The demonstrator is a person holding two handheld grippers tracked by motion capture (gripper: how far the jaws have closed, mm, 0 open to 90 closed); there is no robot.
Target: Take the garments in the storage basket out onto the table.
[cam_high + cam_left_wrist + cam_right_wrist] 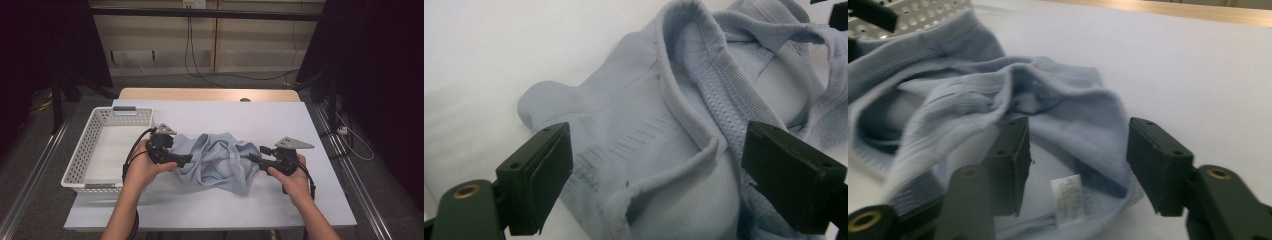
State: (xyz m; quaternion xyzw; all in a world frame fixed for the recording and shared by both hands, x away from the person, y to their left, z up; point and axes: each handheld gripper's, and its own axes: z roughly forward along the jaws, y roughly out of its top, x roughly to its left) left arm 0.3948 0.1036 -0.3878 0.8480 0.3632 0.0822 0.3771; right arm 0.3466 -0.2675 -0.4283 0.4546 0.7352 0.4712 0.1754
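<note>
A crumpled light blue knit garment lies in the middle of the white-covered table. My left gripper sits at the garment's left edge. In the left gripper view the left gripper stands open, its jaws wide apart over a ribbed fold of the garment without pressing on it. My right gripper is at the garment's right edge. Seen from the right gripper view, the right gripper is open too, its pads clear of the cloth, and a small white label lies below them.
A white perforated basket stands at the table's left, right next to the left hand. A strip of bare wooden tabletop runs along the far edge. Cables hang down the wall behind, and dark curtains flank both sides.
</note>
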